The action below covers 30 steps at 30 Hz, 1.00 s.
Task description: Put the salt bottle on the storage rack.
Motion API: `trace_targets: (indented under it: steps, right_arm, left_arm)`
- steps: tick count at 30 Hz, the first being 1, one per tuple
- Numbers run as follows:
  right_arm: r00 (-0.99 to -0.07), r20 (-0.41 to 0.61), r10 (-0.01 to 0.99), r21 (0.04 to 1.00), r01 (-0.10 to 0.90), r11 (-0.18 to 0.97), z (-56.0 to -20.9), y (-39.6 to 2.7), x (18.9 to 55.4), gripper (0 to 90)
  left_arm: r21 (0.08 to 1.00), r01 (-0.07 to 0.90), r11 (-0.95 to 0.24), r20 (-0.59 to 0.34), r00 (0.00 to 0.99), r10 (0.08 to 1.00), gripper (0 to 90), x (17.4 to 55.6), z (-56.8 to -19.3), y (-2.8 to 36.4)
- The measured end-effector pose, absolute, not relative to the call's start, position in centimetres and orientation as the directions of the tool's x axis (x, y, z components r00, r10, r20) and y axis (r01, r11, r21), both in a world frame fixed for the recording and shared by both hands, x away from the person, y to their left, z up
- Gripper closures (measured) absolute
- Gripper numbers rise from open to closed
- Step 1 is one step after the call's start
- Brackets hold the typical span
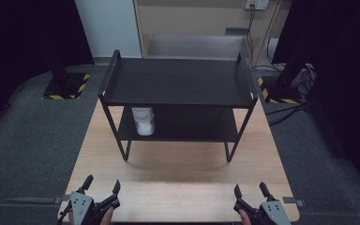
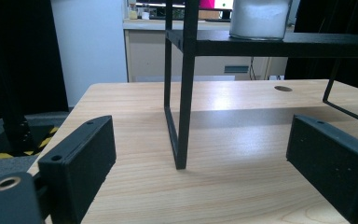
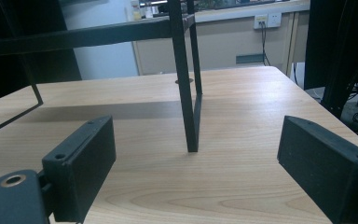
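Left hand-held gripper point(image 1: 102, 184) and right hand-held gripper point(image 1: 251, 189) both spread wide, nothing between their pads, at the near edge of the light wood table point(image 1: 178, 168). White jar point(image 1: 143, 120) stands on the black rack's point(image 1: 178, 84) lower shelf, left side. Grey carpet surrounds the table; dark curtains flank the room.

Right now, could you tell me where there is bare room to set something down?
The rack's top shelf is bare, as is the lower shelf right of the jar. The table between rack and grippers is free. Only the lower shelf's left end is taken.
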State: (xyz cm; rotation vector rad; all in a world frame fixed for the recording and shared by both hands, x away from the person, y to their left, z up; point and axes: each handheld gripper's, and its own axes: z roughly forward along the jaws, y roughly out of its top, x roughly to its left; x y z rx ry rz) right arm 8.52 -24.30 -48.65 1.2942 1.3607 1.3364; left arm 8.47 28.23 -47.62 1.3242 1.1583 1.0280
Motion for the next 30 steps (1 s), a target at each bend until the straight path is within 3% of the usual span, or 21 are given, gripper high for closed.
trace_targets:
  steps: [30]
  right_arm:
    - [-0.151,0.121,0.981,0.985,0.143,-0.099,-49.16,-24.21,9.37,11.5]
  left_arm:
    - [0.995,0.097,0.02,-0.035,0.155,0.987,6.9,8.87,-47.66,28.63]
